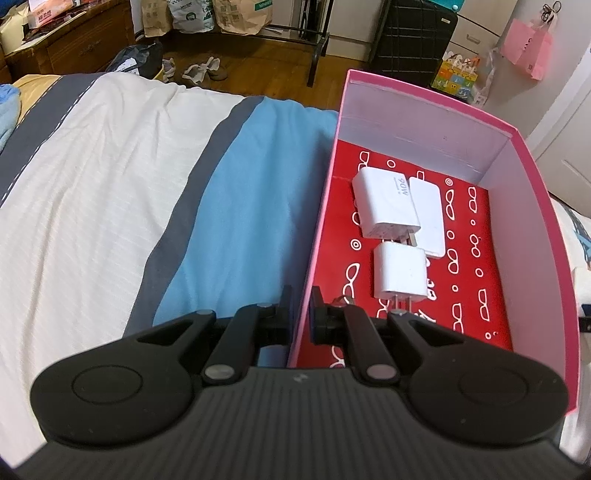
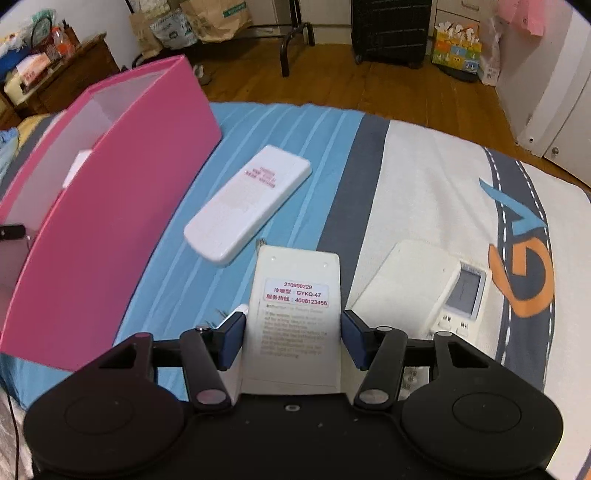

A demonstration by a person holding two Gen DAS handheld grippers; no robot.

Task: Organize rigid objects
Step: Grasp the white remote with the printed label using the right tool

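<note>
A pink box (image 1: 321,206) with a red patterned floor stands on the bed. Three white chargers lie inside: a large one (image 1: 384,203), a flat one (image 1: 430,218) and a small one (image 1: 400,273). My left gripper (image 1: 301,317) is shut on the box's left wall, one finger on each side. In the right wrist view my right gripper (image 2: 293,341) is shut on a white remote (image 2: 295,317), held back side up. A second white remote (image 2: 247,205) lies face down beside the box (image 2: 110,206). A third remote (image 2: 428,288) with a screen lies to the right.
The bed cover (image 1: 110,184) has blue, grey and white stripes. Beyond the bed edge are a wooden floor, paper bags (image 1: 207,14), a dark suitcase (image 2: 391,29) and a wooden cabinet (image 1: 70,44).
</note>
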